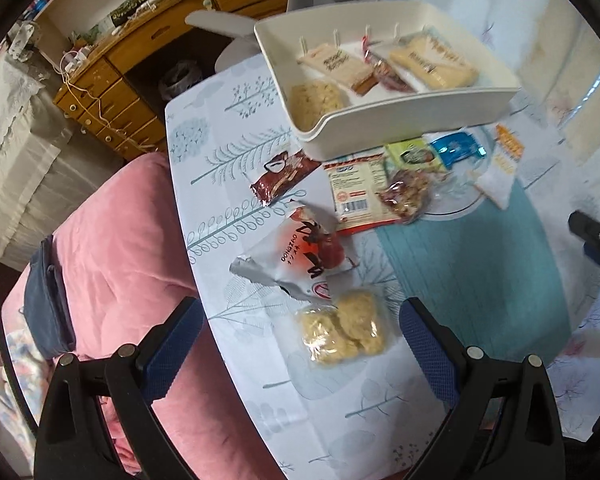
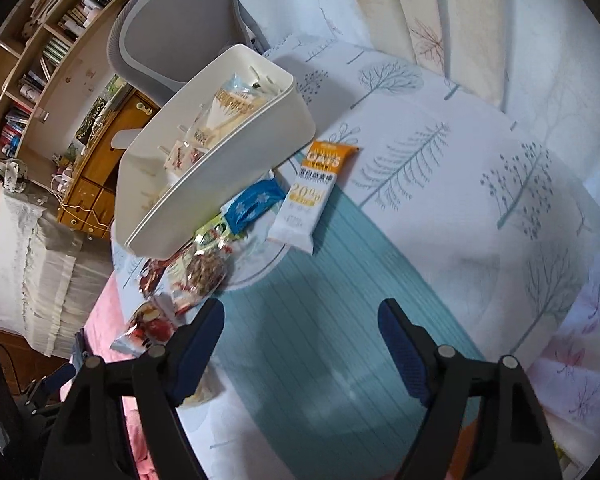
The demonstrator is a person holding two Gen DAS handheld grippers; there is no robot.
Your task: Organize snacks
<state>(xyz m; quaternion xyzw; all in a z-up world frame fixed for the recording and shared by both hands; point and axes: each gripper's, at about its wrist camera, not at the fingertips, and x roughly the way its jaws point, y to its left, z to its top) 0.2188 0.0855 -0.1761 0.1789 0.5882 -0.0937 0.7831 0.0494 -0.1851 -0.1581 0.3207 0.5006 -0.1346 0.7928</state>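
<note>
My left gripper [image 1: 300, 320] is open and points down over the table's near edge, with a clear pack of yellow cookies [image 1: 342, 328] lying on the cloth between its fingers, untouched. Beyond it lie a white and red packet [image 1: 300, 256], a brown packet [image 1: 280, 176], an orange-edged pack [image 1: 356, 196] and a bag of nuts [image 1: 404, 196]. A white bin [image 1: 400, 120] holds several snacks. My right gripper [image 2: 302, 308] is open over a teal mat [image 2: 320, 300], with nothing between its fingers. An orange and white oats bar [image 2: 320, 196] and a blue packet [image 2: 252, 200] lie by the bin [image 2: 236, 160].
A tree-print cloth [image 2: 460, 160] covers the table. A pink blanket [image 1: 120, 260] lies beside the table's left edge. Wooden drawers [image 1: 112, 92] stand further left, and a grey chair [image 2: 160, 40] stands behind the bin. The right gripper's tip [image 1: 596, 240] shows at the left view's right edge.
</note>
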